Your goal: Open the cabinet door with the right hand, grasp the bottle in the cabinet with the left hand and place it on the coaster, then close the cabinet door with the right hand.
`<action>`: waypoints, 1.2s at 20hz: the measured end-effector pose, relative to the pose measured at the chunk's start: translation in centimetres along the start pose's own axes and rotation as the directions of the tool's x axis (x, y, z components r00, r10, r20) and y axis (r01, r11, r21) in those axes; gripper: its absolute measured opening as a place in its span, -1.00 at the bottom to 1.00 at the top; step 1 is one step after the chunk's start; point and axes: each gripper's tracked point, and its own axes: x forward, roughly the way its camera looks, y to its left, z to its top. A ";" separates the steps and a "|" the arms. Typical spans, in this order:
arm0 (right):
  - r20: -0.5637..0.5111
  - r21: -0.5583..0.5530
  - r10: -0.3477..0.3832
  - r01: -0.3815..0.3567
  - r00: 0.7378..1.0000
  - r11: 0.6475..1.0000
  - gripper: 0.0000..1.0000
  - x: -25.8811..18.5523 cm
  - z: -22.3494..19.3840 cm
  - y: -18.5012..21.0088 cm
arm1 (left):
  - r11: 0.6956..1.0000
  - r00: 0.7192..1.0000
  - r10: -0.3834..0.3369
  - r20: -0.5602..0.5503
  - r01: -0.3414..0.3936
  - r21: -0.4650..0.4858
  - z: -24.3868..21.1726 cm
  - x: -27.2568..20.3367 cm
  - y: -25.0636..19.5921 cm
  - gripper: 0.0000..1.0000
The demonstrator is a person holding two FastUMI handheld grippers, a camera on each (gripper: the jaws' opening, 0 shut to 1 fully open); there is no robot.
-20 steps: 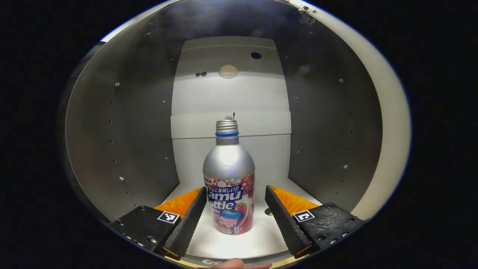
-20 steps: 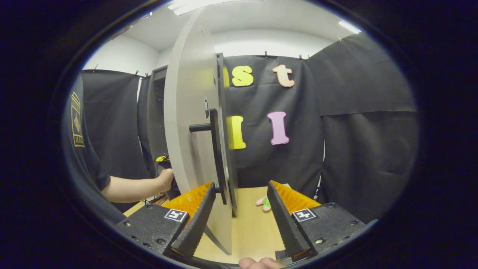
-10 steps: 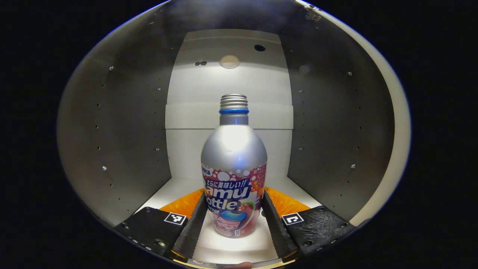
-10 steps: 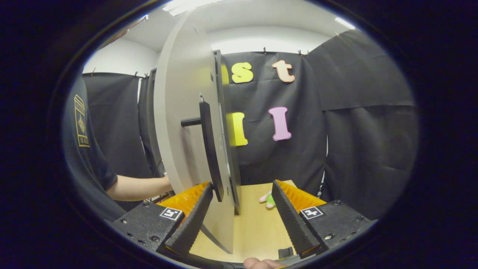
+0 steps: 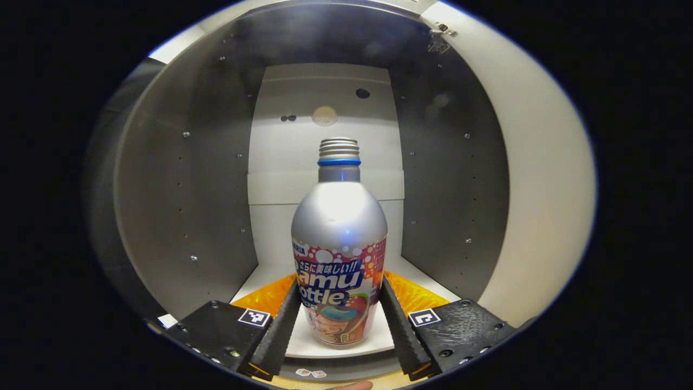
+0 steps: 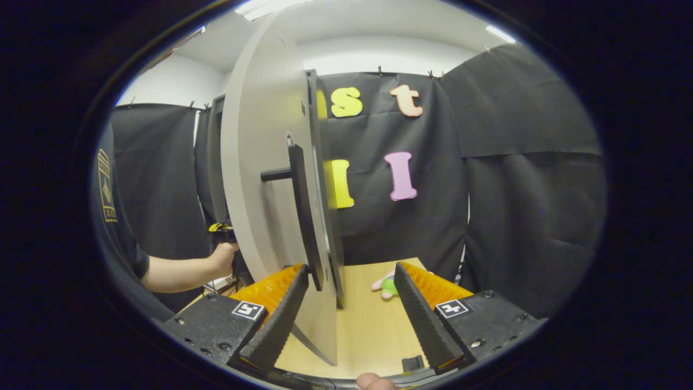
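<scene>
Brushed silver metal on the bottle [image 5: 339, 222], catching a soft glare, with a glossy printed wrap below and a ribbed screw neck. The left claw [image 5: 338, 325] shows matt black ridged pads backed by bright orange plastic. Cabinet [image 5: 184, 216] walls look smooth, dull grey. The cabinet door [image 6: 260, 179] is matt pale board with a black handle [image 6: 299, 211]; the desk [image 6: 368, 325] is light wood grain.

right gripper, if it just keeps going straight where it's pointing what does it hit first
Probably the edge of the open cabinet door and its black handle, which sit just ahead of the right gripper, toward its left finger. Depth is unclear; the gap's centre looks out over the wooden table.
</scene>
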 end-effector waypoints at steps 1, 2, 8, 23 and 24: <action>-0.001 -0.026 -0.006 0.006 1.000 1.000 1.00 0.1 0.0 -0.4 | 1.000 1.000 -0.006 0.003 0.006 -0.017 0.1 -0.9 0.3 0.55; -0.002 -0.051 -0.011 0.011 1.000 0.999 1.00 0.1 0.0 -0.8 | 0.999 1.000 -0.008 0.009 0.008 -0.034 0.4 -2.0 0.7 0.55; 0.010 -0.111 0.071 -0.070 0.997 0.991 1.00 -0.1 0.0 -1.0 | 0.990 0.990 0.136 0.036 -0.135 -0.033 1.1 -9.8 4.8 0.55; -0.031 -0.350 0.124 -0.127 0.992 0.928 1.00 0.2 -1.2 -2.4 | 0.862 0.863 0.505 0.011 -0.505 0.040 -14.3 -27.7 12.6 0.51; -0.013 -0.395 0.141 -0.135 0.990 0.909 1.00 0.0 -0.9 -2.2 | 0.855 0.855 0.518 0.008 -0.518 0.028 -16.2 -28.2 13.0 0.51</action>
